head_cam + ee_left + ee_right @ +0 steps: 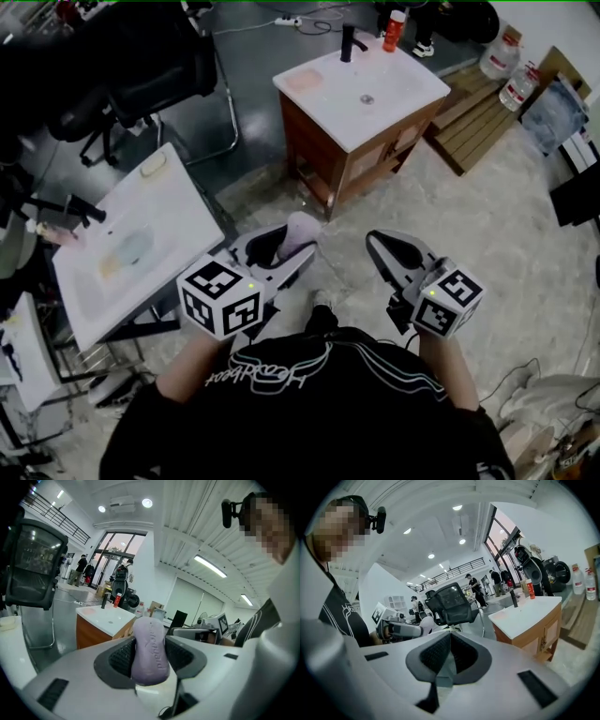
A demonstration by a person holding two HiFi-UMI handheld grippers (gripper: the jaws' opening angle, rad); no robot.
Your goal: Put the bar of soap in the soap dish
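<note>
A lilac bar of soap [298, 232] stands on end between the jaws of my left gripper [281, 247], which is shut on it; the left gripper view shows the soap [150, 651] pinched between the black ribbed pads [123, 658]. My right gripper [386, 249] is level with it to the right, shut and empty, its pads [436, 652] meeting at a point. Both point toward a white sink cabinet [403, 94] with a black tap [350, 42]. A flat pinkish dish [305, 82] lies on the cabinet's left corner, well ahead of both grippers.
A red bottle [394, 30] stands beside the tap. A second white basin top [178, 225] is at my left, with a pale dish [153, 164] at its far corner. Black office chairs [141, 66] stand behind it. A wooden pallet [478, 117] and water bottles [514, 75] are at the right.
</note>
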